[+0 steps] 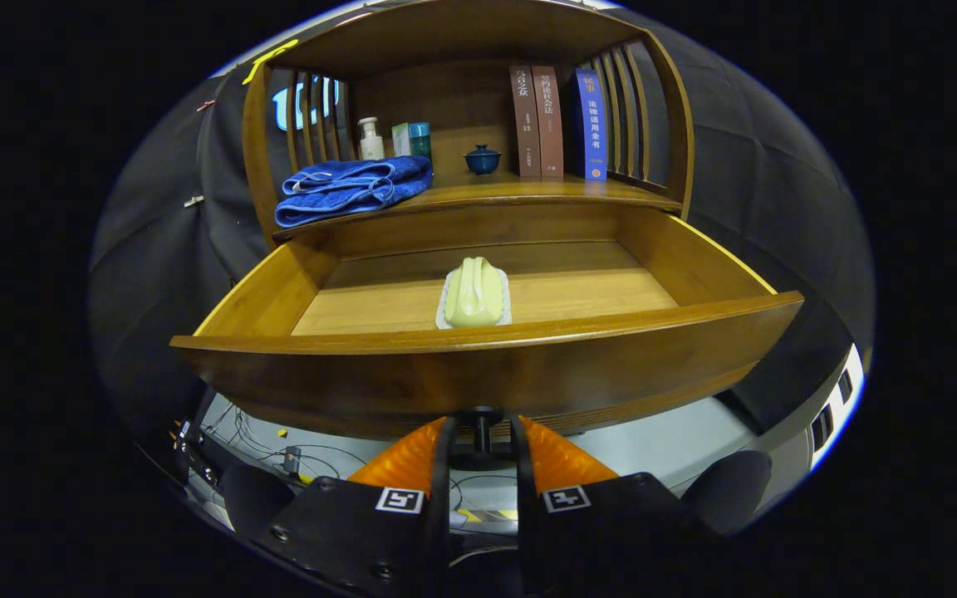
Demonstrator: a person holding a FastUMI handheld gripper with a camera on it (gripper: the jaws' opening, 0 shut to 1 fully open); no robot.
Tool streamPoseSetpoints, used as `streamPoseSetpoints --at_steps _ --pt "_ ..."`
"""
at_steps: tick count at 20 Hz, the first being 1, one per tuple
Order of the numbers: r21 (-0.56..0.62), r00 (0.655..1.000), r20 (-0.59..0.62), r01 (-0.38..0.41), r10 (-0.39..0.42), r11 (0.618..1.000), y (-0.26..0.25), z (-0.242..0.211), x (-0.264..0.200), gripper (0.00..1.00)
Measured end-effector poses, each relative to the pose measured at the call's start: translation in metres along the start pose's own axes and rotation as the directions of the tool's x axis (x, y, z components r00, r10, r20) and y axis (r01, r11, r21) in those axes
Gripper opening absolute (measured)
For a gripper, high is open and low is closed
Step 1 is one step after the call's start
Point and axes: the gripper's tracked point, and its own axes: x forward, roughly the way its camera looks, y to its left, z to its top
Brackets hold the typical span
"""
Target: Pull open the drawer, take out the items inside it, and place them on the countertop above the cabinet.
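The wooden drawer point(487, 378) stands pulled far out of the cabinet. Inside it, near the front wall, lies a pale yellow-green folded item on a white base point(475, 292). My gripper point(481, 432) is under the drawer's front panel, with both fingers closed on the small dark knob point(480, 419) that hangs from the panel's middle. The countertop point(520, 191) lies just above and behind the open drawer.
On the countertop lie a folded blue towel point(352, 188), a white bottle point(371, 139), a teal box point(412, 139), a blue lidded bowl point(483, 159) and three upright books point(557, 122). Curved slatted sides close the shelf. Cables point(279, 453) lie on the floor below.
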Motion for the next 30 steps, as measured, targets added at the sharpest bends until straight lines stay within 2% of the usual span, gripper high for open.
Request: streamPoseSetpoints --at_steps 1,2,3,6,11,14,16,18,22,27,30 --pt "-0.001 1.000 0.004 -0.004 0.004 1.000 0.001 0.001 -0.004 0.39" --pt "-0.016 1.000 0.022 0.000 0.000 1.000 -0.001 0.004 -0.008 0.47" --pt "-0.023 0.999 0.046 -0.001 0.002 1.000 0.000 0.011 -0.013 0.49" --pt "-0.016 0.997 0.078 0.008 -0.006 1.000 0.000 0.023 -0.036 1.00" --pt "-0.016 0.984 0.175 -0.033 0.036 0.999 0.012 0.083 -0.056 0.97" --pt "-0.042 0.975 0.211 -0.064 0.071 0.997 0.022 0.129 -0.045 1.00" --pt "-0.047 0.978 0.200 -0.046 0.055 0.998 0.020 0.154 -0.024 1.00" --pt "-0.038 0.988 0.147 -0.038 0.044 0.999 0.021 0.167 0.004 1.00" --pt "-0.005 0.999 -0.032 -0.026 0.026 1.000 0.020 0.166 0.063 1.00" --pt "-0.039 0.980 -0.201 0.000 -0.008 0.999 0.015 0.153 0.117 1.00" --pt "-0.009 0.958 -0.288 -0.012 0.009 1.000 0.018 0.135 0.135 0.98"
